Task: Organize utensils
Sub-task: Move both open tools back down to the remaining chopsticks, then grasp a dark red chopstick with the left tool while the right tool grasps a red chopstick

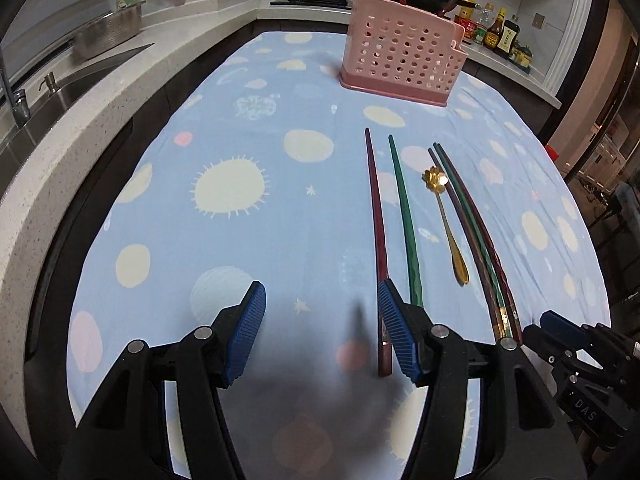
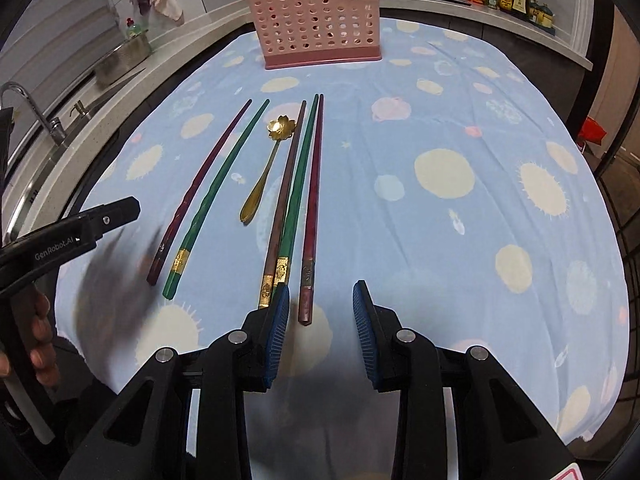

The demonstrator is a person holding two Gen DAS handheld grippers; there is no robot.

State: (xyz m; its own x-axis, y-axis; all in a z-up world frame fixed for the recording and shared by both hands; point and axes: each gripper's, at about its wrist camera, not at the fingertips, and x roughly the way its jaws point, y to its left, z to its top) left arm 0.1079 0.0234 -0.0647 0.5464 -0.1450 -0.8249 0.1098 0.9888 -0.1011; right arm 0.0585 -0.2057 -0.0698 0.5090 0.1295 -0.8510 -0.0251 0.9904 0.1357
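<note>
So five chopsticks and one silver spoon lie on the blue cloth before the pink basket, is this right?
Not quite: the spoon is gold, not silver, as the right wrist view shows. The rest holds: five chopsticks lie on the blue cloth before the pink basket.

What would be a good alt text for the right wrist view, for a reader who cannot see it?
An open right gripper hovers over five chopsticks and a gold spoon lying on a blue patterned tablecloth. The nearest red chopstick ends between its blue fingers. A pink perforated utensil holder stands at the far edge; the left gripper enters from the left.
</note>
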